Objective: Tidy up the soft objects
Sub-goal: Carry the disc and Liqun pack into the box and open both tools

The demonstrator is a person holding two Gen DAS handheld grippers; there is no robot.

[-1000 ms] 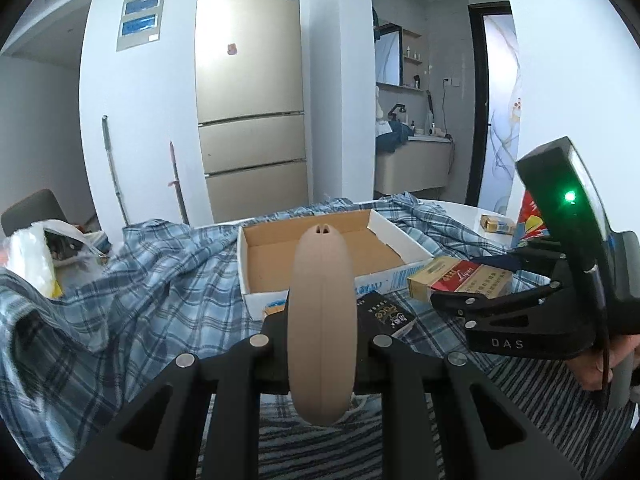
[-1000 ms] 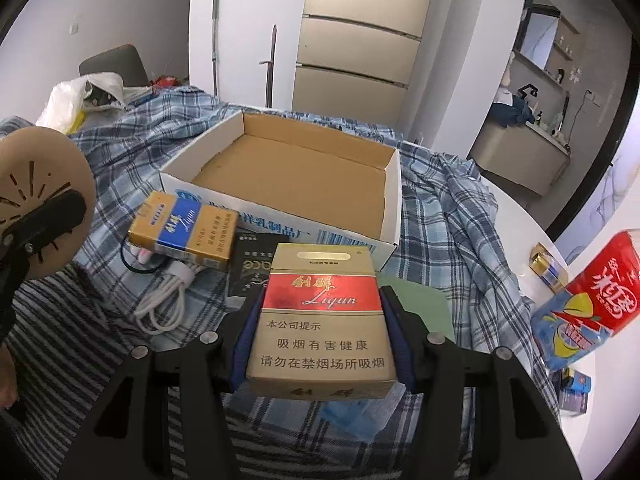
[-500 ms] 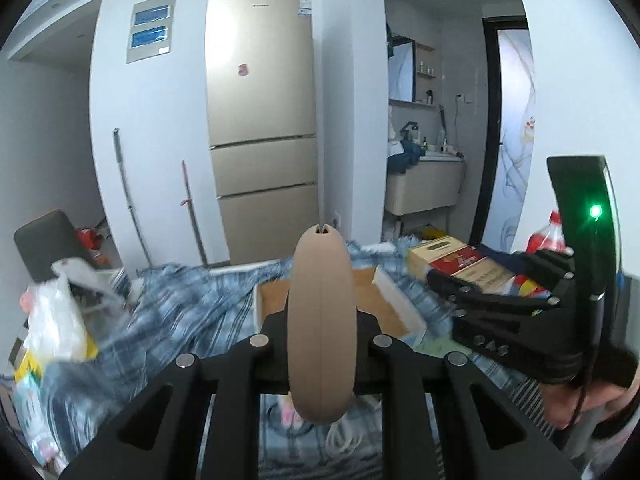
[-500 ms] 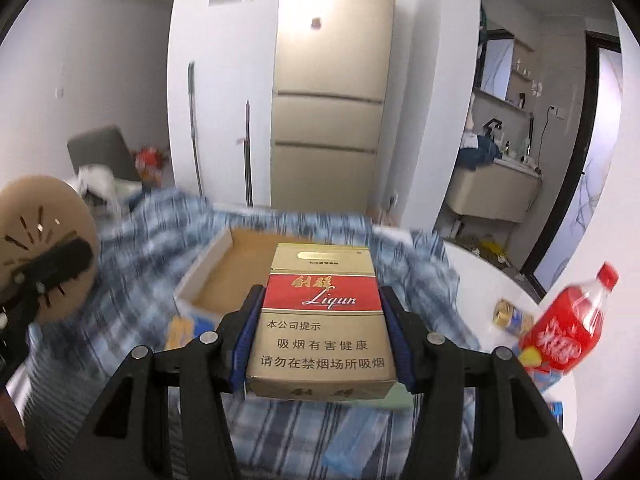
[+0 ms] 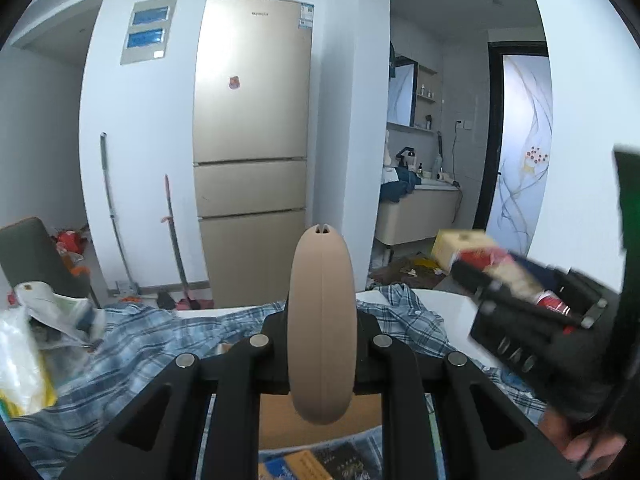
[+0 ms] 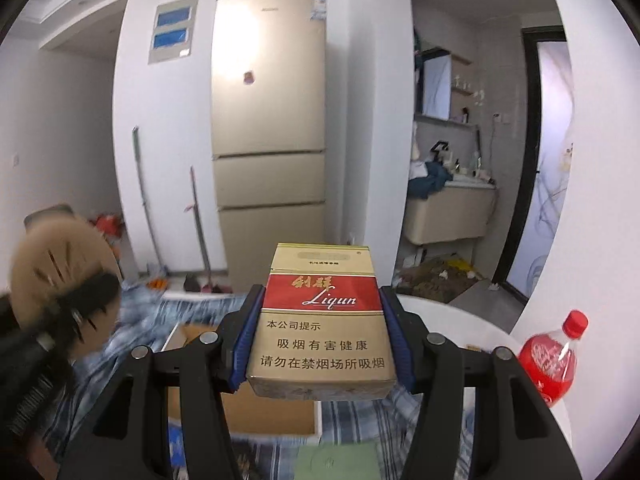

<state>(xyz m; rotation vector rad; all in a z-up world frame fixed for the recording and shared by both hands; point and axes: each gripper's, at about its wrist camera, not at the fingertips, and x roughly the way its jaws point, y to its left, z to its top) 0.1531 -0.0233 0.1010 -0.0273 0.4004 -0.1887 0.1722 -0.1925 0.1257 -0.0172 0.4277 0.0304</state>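
Left gripper (image 5: 322, 360): clamped edge-on around a tan disc-shaped pad (image 5: 322, 328), which stands upright between the two black fingers; the grip looks the same as a second ago.
Right gripper (image 6: 322, 344): clenched on a gold-and-red cigarette pack (image 6: 322, 320), its blue-lined fingers (image 6: 244, 344) pressing both long sides; the pack lies flat, printed face up, as before.
Change in height: both grippers have risen; a second ago each looked down on the tabletop, and now the fridge (image 5: 250, 140) and far wall fill most of both views.
Cardboard box (image 6: 272, 412): open and empty of goods as far as shown; it was ahead of both grippers earlier and now sits low in frame, beneath the held pack and the held pad.
Plaid cloth (image 5: 132, 344): spread over the table (image 6: 460, 316), under the box, unchanged.
Red bottle (image 6: 554, 356): upright on the white table at the right; a second ago it appeared tilted at the frame edge.
Neighbouring tool: in the left view the right gripper with its pack appears blurred at the right, higher than before; a hand (image 5: 588, 444) shows beneath it.
Plastic bags (image 5: 36, 344): heaped at the left table edge.
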